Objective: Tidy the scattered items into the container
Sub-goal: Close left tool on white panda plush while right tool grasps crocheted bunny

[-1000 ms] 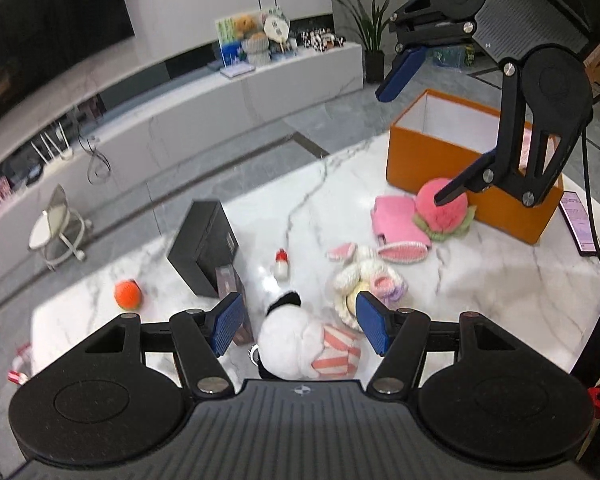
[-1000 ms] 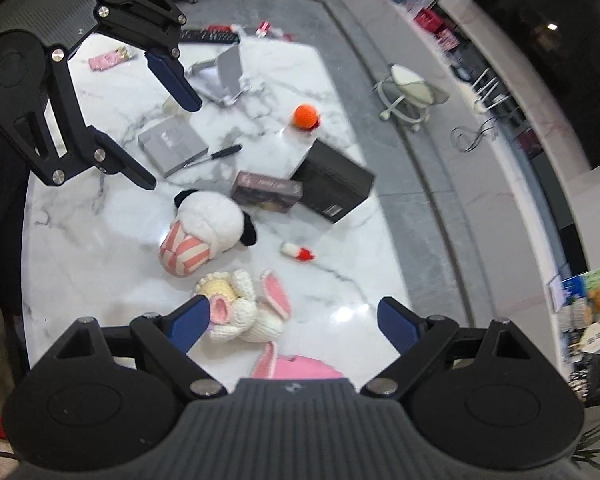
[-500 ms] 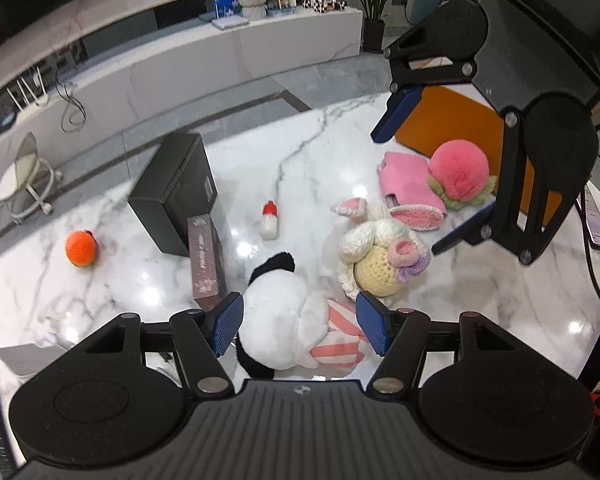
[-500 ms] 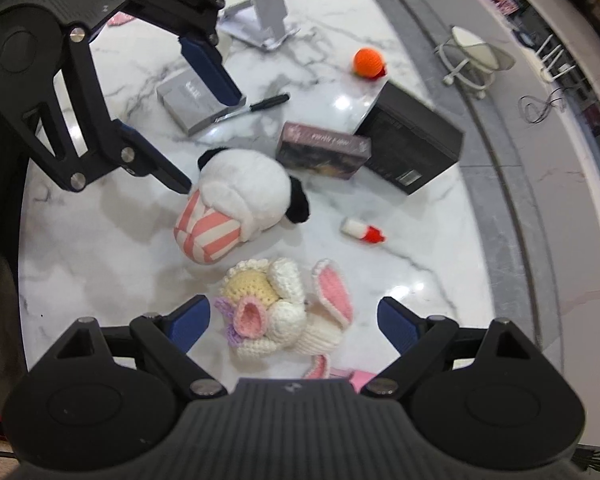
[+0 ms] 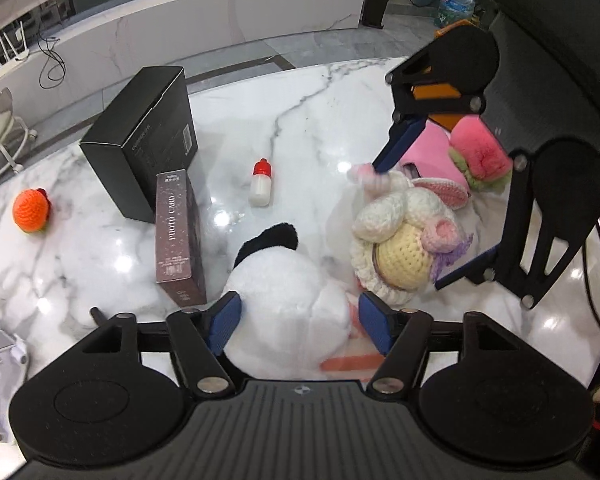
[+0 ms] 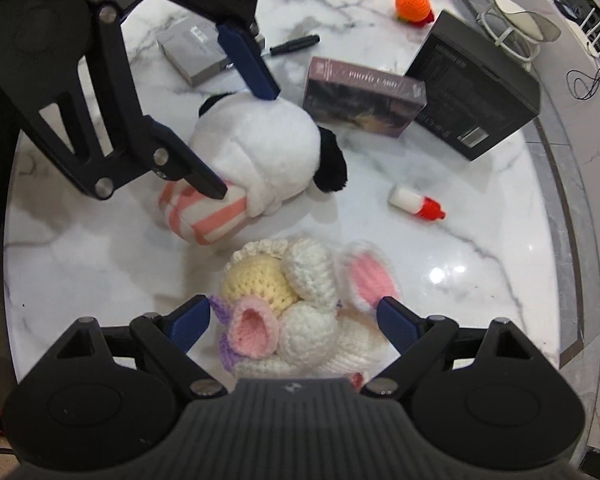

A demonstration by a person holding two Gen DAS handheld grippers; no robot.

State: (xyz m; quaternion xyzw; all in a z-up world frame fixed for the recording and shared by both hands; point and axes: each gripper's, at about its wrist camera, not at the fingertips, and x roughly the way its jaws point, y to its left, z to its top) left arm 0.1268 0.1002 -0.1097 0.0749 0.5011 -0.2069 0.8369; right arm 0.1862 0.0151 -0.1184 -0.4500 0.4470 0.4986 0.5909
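My left gripper [image 5: 300,326] is open, its jaws on either side of a white plush dog [image 5: 288,300] with a black ear and pink-striped body; it shows in the right wrist view [image 6: 260,160] too. My right gripper [image 6: 296,320] is open around a crocheted bunny [image 6: 284,300], also visible in the left wrist view [image 5: 404,252]. Only a sliver of the orange container [image 5: 452,28] shows behind the right gripper. A pink plush peach [image 5: 480,152] and a pink pouch [image 5: 428,156] lie near it.
On the marble table [image 5: 320,112] lie a black box [image 5: 144,140], a photo card box [image 5: 178,236], a small red-capped bottle [image 5: 261,182], an orange crocheted ball [image 5: 30,212], a grey box [image 6: 196,56] and a pen [image 6: 294,44].
Both grippers have come down and forward: the left now straddles the plush dog, the right straddles the crocheted bunny. Both stay open.
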